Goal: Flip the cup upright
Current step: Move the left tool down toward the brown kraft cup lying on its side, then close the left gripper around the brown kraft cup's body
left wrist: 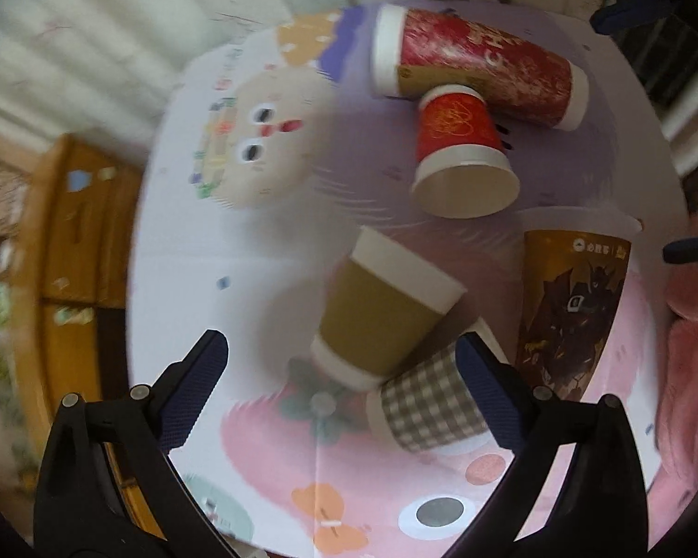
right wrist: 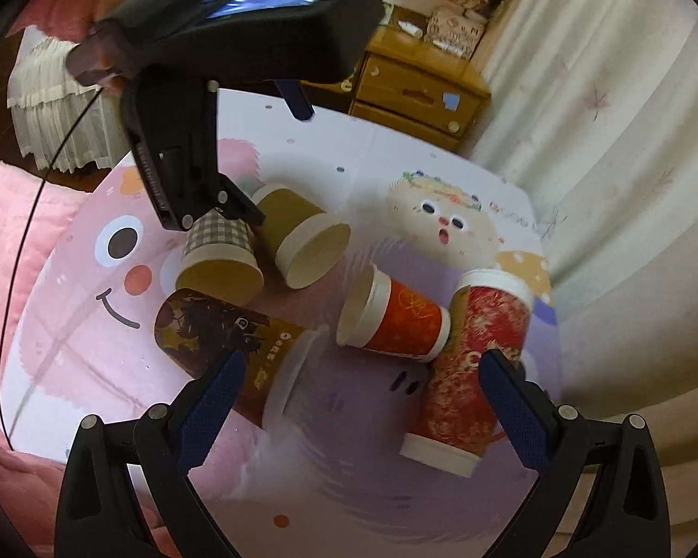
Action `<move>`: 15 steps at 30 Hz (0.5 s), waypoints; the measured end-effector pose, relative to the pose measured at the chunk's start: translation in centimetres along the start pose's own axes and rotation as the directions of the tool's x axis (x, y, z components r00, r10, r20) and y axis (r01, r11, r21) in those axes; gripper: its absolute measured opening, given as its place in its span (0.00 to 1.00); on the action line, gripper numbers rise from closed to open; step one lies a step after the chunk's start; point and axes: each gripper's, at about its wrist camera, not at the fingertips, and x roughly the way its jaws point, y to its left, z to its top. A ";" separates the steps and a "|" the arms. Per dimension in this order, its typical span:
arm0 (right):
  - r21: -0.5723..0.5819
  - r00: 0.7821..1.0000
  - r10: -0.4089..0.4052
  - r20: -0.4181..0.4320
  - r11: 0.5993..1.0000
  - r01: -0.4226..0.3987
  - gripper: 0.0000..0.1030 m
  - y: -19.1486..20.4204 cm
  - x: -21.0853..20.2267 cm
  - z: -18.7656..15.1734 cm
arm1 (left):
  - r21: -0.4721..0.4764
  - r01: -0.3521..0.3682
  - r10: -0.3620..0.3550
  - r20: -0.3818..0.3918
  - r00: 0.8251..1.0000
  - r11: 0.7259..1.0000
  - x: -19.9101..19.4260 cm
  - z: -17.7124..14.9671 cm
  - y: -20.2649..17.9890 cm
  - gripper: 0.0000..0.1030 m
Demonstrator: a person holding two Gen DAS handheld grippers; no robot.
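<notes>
— So, which cup goes first?

— My guess is the brown cup [left wrist: 381,307]; it lies on its side on the table [left wrist: 256,251], mouth away from the left gripper [left wrist: 344,372], whose fingers stand wide apart with nothing between them.

— And the approach?

— I'd close on the middle of the wall, gently, since thin paper will likely crush; then turn the wrist until the rim faces up, and set it down on a bare patch of table.

— What's crowding it?

— The checked cup [left wrist: 432,404] touches its base end, just beside the gripper's right-hand finger; it could get nudged or pinched along with it; the tall yellow cup [left wrist: 572,307] lies near on that side too.

— The other hand?

— The right gripper [right wrist: 358,400] is likewise spread and holding nothing, hovering over the small red cup [right wrist: 395,321] and the tall red cup [right wrist: 474,362], which touch each other; all five lie tipped over.
</notes>
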 end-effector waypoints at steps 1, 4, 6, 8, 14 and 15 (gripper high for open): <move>0.005 1.000 0.004 -0.010 1.000 -0.004 0.99 -0.2 0.6 0.0 | 0.011 0.025 -0.025 -0.004 1.000 1.000 0.6 0.3 0.2 0.96; 0.018 0.999 0.002 -0.035 1.000 -0.002 0.99 -0.9 1.9 0.0 | 0.035 0.094 -0.092 -0.031 0.995 0.995 2.5 1.4 0.7 0.96; 0.028 0.999 -0.001 -0.047 1.000 0.002 0.99 -1.3 2.1 -0.2 | 0.039 0.127 -0.125 -0.047 0.991 0.991 3.8 2.1 1.1 0.95; 0.042 0.998 -0.006 -0.057 0.999 0.008 0.99 -1.9 2.6 -0.2 | 0.037 0.151 -0.149 -0.059 0.987 0.988 4.9 2.5 1.4 0.95; 0.077 0.997 -0.014 -0.081 0.997 0.020 0.99 -3.3 3.3 -0.6 | 0.035 0.212 -0.208 -0.091 0.974 0.977 7.7 2.7 2.2 0.93; 0.078 0.996 -0.015 -0.083 0.997 0.021 0.99 -3.5 3.5 -0.6 | 0.036 0.214 -0.210 -0.098 0.973 0.976 8.1 2.7 2.3 0.91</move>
